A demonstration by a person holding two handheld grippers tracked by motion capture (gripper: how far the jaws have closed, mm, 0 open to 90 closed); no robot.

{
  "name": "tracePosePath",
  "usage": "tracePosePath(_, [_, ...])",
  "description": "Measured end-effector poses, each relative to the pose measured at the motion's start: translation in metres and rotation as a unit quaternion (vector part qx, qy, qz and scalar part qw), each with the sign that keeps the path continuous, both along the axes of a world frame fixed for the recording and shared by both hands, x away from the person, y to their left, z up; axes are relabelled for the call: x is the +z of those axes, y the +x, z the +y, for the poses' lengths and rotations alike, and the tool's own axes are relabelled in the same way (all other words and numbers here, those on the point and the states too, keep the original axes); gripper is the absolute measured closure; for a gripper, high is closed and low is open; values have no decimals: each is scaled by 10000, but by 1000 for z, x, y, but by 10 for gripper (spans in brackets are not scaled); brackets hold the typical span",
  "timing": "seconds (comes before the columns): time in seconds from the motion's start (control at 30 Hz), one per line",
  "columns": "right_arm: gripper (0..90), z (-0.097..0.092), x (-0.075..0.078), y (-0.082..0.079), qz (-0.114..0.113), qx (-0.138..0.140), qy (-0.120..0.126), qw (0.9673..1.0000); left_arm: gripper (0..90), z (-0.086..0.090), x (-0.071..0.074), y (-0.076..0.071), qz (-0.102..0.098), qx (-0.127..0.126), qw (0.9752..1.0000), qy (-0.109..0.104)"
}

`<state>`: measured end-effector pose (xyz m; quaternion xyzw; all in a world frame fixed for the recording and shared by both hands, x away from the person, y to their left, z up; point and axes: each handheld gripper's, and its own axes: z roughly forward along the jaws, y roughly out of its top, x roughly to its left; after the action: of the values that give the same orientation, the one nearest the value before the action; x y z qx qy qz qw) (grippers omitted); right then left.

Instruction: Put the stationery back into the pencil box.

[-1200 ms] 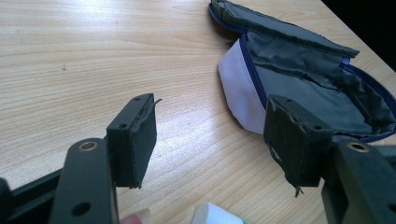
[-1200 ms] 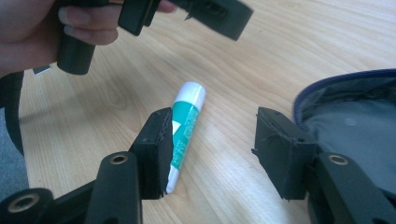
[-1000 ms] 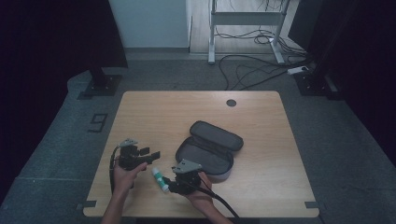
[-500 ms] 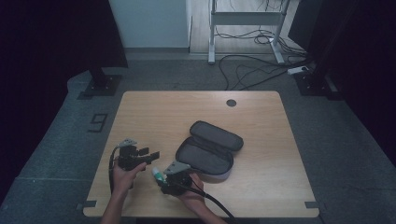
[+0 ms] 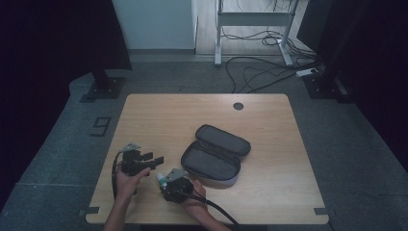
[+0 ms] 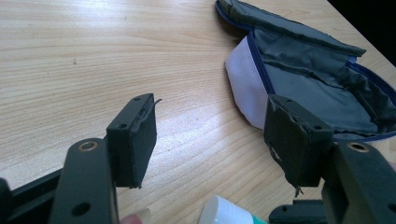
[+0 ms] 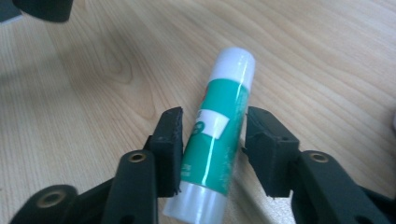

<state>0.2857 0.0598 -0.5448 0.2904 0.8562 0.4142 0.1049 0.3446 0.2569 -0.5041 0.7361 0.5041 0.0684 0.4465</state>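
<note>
At six o'clock on the counter (image 5: 269, 120), the right gripper (image 7: 212, 140) straddles the glue stick (image 7: 219, 135), which lies flat; its fingers (image 7: 169, 140) have just been closing, small gaps remaining. Squeezing mid-body should keep it level before lifting toward the open case (image 5: 214, 156) at two o'clock. The left gripper (image 6: 210, 135) hangs wide open, empty.

Green-and-white glue stick (image 7: 216, 135) lying flat on table (image 7: 327, 70).
</note>
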Motion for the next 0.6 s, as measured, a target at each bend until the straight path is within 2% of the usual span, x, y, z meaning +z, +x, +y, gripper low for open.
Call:
tracePosePath(0.27, [639, 3, -3, -2, -66, 18, -175, 9998, 350, 1, 0, 0, -16, 16, 10000, -14])
tracePosePath(0.6, [649, -5, 0, -2, 26, 254, -237, 9994, 351, 2, 0, 0, -22, 47, 10000, 1])
